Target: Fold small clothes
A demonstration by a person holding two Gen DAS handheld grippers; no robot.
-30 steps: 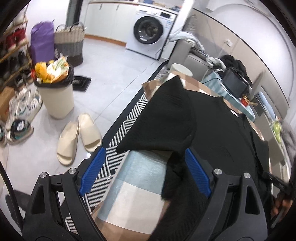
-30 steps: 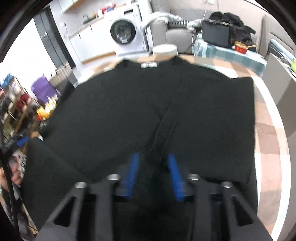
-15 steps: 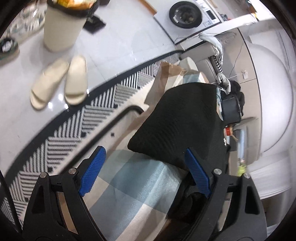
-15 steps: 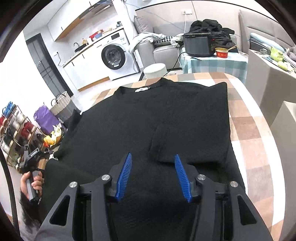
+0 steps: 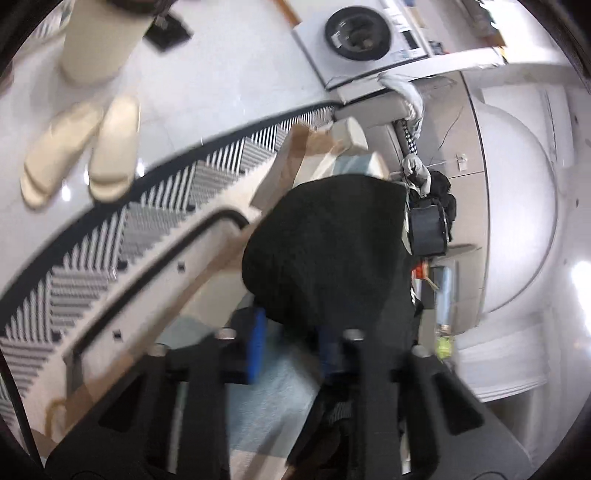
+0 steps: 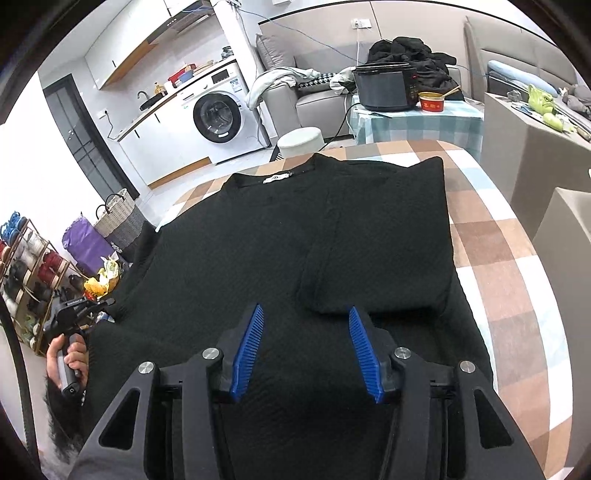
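One black shirt [image 6: 280, 236] lies between two tools: left tool [image 5: 290, 341] pinching it, right tool [image 6: 306, 347] open.

My left wrist camera sits close over the black garment's [image 5: 325, 251] sleeve at the table's [image 5: 269, 398] left edge, tilted down toward the floor. My right one looks along the garment [image 6: 258, 240] from its hem toward the washing machine [image 6: 218, 118]. Both share garment, table and washer [image 5: 356, 33].
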